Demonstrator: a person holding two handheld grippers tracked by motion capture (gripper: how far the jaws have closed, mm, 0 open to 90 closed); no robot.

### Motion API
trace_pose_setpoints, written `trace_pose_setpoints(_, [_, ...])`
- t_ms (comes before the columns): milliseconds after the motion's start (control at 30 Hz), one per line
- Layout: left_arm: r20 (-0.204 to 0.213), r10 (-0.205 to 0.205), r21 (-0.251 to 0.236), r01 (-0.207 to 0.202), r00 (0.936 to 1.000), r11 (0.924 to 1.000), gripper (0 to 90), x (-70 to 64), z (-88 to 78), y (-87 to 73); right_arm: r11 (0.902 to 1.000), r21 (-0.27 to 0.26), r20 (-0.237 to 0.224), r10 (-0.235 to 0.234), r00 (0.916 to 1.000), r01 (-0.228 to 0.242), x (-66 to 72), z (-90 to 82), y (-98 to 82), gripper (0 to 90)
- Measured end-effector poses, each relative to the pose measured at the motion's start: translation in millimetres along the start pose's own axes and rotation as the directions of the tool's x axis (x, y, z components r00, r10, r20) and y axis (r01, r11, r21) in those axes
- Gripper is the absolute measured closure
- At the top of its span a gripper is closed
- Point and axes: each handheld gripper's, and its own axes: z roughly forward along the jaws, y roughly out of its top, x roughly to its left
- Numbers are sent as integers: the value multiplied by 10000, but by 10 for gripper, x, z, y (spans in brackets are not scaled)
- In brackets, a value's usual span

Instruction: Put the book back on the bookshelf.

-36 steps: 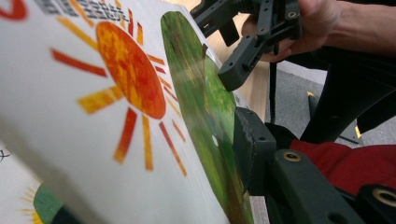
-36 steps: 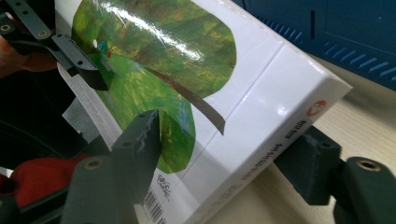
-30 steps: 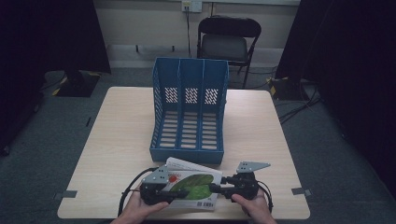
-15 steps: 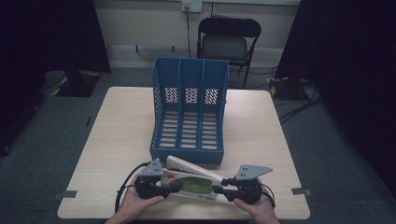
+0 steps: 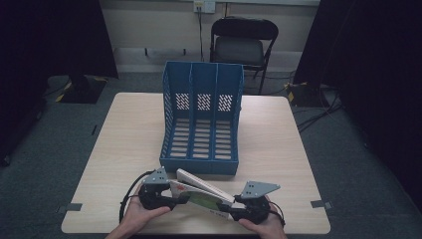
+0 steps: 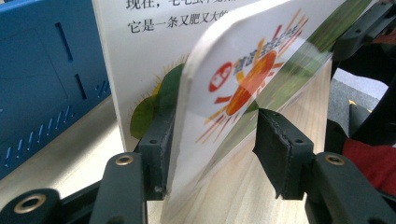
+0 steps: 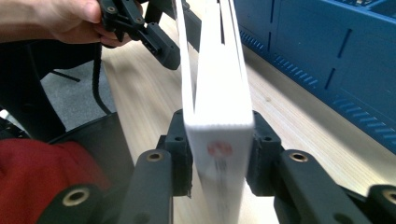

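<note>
At the near edge of the table [image 5: 124, 149], just in front of the blue three-slot file rack [image 5: 201, 124], a picture book [image 5: 204, 191] is held up between the two grippers, tilted and partly fanned open. The right gripper [image 7: 219, 154] pinches the book's end, its fingers [image 7: 180, 149] pressed on both covers. The left gripper [image 6: 212, 149] has just been opening — its fingers [image 6: 280, 149] stand spread around the front cover, the left one at or just beside the board, the right one apart from it, so that end sits loosely rather than clamped.

By my reading the step in hand is lifting and squaring the book to stand it in one of the rack's slots. The next move calls for the left fingers to re-grip, taking in the loose cover with the pages, so the book closes flat; then the far edge must rise over the rack's low front lip and line up with a slot.

The book's title is cut off — some printed text, a green leaf and an orange sun-like badge show in the left gripper view. Which slot is meant cannot be told.
</note>
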Motion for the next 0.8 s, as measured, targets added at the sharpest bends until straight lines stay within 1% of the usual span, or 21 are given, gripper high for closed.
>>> trace_pose_setpoints(33, [0,27,12,-27,10000,10000,494,3,-1,0,10000,0,0,0,10000,0,0,0,0,665])
trace_pose_setpoints(67, [-12,106,65,-106,9999,9999,491,3,0,-1,10000,60,-46,16,10000,-15,-5,75,15,652])
trace_pose_setpoints(133, [7,112,94,-112,9999,9999,487,7,0,-1,9999,115,-70,72,9999,-71,-7,108,18,645])
trace_pose_setpoints(167, [74,-8,68,8,10000,10000,487,7,3,-5,9997,216,-54,-81,10000,82,-3,168,36,652])
trace_pose_setpoints(233, [50,-22,13,22,10000,10000,485,7,2,-7,9996,248,-101,-131,9999,133,-3,182,46,652])
trace_pose_setpoints(267, [-37,26,-68,-26,10000,10000,478,13,-1,-4,9995,280,-123,-116,9999,120,-16,193,62,656])
trace_pose_setpoints(300, [-74,-87,-172,86,9999,9998,461,7,3,-2,9993,297,-19,-234,9997,235,-17,185,71,673])
trace_pose_setpoints(333, [-86,-162,-208,161,9998,9997,461,1,10,1,9993,297,-19,-234,9997,235,-17,185,71,673])
trace_pose_setpoints(367, [-105,-54,-174,52,9999,9998,439,-3,15,6,9991,319,-5,-273,9996,273,-20,171,73,680])
trace_pose_setpoints(400, [-122,-80,-179,78,9999,9998,408,-11,20,8,9987,388,2,-339,9994,339,-35,147,76,689])
trace_pose_setpoints(433, [-105,-121,-275,118,9999,9996,408,-21,31,5,9987,388,2,-339,9994,339,-35,147,76,689])
trace_pose_setpoints(500, [-226,-59,-119,56,9997,9999,358,-21,19,8,9982,432,-31,-409,9992,410,-47,125,74,702])
trace_pose_setpoints(533, [-293,-24,-74,22,9996,10000,351,-8,1,7,9981,457,11,-403,9992,402,-58,100,68,717])
trace_pose_setpoints(567, [-359,-162,-239,154,9992,9996,344,5,-30,1,9981,464,54,-416,9991,413,-69,81,63,728])
trace_pose_setpoints(600, [-481,-163,-335,147,9987,9993,331,19,-57,-4,9983,446,93,-368,9993,363,-91,49,49,740])
trace_pose_setpoints(633, [-591,-230,-360,209,9980,9991,318,24,-75,-6,9985,425,75,-342,9994,338,-107,20,36,742])
trace_pose_setpoints(667, [-615,-262,-404,238,9978,9989,318,42,-90,-11,9988,400,104,-287,9995,283,-114,0,26,742])
trace_pose_setpoints(700, [-690,-348,-389,322,9970,9987,305,59,-103,-16,9990,384,71,-247,9997,244,-113,-19,15,741])
trace_pose_setpoints(733, [-787,-349,-370,321,9963,9988,298,71,-109,-21,9986,392,90,-358,9993,354,-97,-35,5,741])
trace_pose_setpoints(767, [-949,-387,-323,357,9947,9988,295,82,-114,-23,9985,412,93,-367,9993,363,-80,-40,2,741])
trace_pose_setpoints(800, [-864,-466,-396,433,9952,9983,288,99,-107,-28,9984,410,96,-403,9991,399,-60,-39,-2,736])
